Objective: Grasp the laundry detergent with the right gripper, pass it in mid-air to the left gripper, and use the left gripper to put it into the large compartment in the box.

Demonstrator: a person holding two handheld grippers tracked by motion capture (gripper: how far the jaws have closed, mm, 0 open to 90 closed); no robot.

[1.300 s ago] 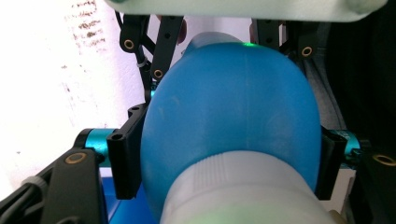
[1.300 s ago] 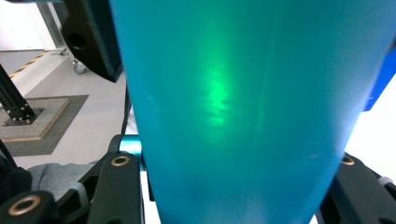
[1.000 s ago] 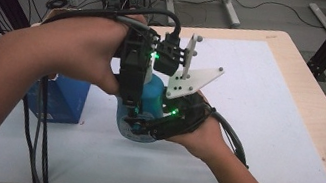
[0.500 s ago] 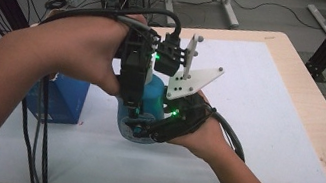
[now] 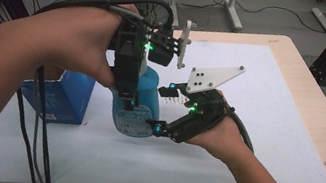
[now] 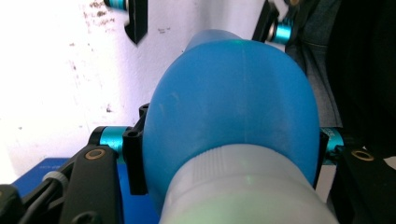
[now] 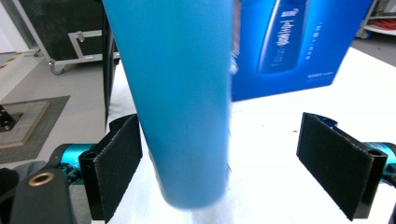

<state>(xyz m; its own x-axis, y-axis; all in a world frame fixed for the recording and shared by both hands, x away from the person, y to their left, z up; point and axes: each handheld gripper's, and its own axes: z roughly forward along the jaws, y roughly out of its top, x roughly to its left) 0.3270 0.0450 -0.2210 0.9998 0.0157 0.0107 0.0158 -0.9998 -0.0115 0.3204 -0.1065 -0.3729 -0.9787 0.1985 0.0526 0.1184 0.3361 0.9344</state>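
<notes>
While bare white table covering (image 5: pixel 254 138) lies open toward the frame's right, the left gripper (image 5: pixel 125 96), at centre, is clamped from above on a translucent blue plastic bottle (image 5: pixel 140 108). Lower right of it, the right gripper (image 5: pixel 162 109) has just been opening, its pads flanking the bottle base without pressing. A blue cardboard box (image 5: pixel 61 96) crowds the left.
</notes>
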